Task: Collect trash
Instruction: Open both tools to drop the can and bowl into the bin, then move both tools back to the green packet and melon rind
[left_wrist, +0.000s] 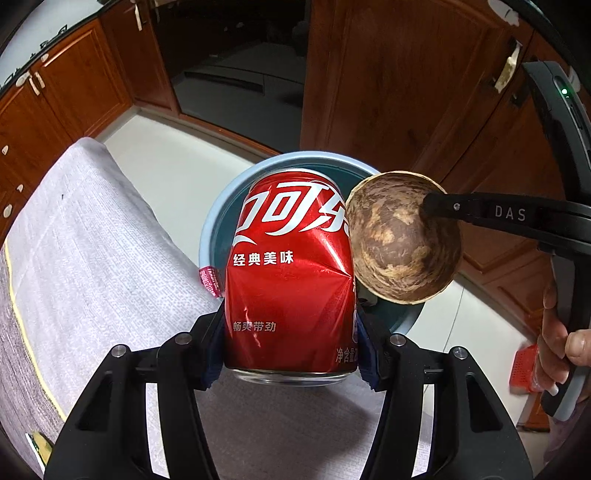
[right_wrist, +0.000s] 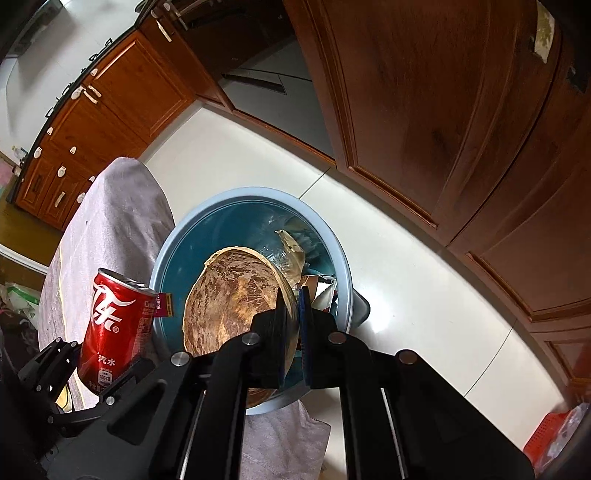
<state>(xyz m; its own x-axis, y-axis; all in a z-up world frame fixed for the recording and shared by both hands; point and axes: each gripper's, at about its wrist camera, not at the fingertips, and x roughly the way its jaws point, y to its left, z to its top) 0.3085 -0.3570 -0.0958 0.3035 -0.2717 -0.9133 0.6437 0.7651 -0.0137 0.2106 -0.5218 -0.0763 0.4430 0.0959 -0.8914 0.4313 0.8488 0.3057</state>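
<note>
while the left gripper (left_wrist: 291, 354) clamps a dented red can (left_wrist: 291, 273), the right gripper (right_wrist: 293, 321) pinches a brown shell's (right_wrist: 232, 295) rim. both hang over the blue bin (right_wrist: 343, 269) (paper scraps (right_wrist: 295, 251) inside), beside a grey-clothed table (left_wrist: 92, 236).

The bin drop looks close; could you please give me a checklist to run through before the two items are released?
1. Left hand-held gripper clamps the dented red can: ok.
2. Right hand-held gripper pinches the brown shell bowl by its rim: ok.
3. Bowl over the blue bin opening: ok in the right wrist view.
4. Can fully over the bin: cannot tell; it seems near the rim beside the grey cloth.
5. Room in the bin: ok, paper scraps lie low.
6. Pink wrapper at the rim, in or out: cannot tell.
</note>
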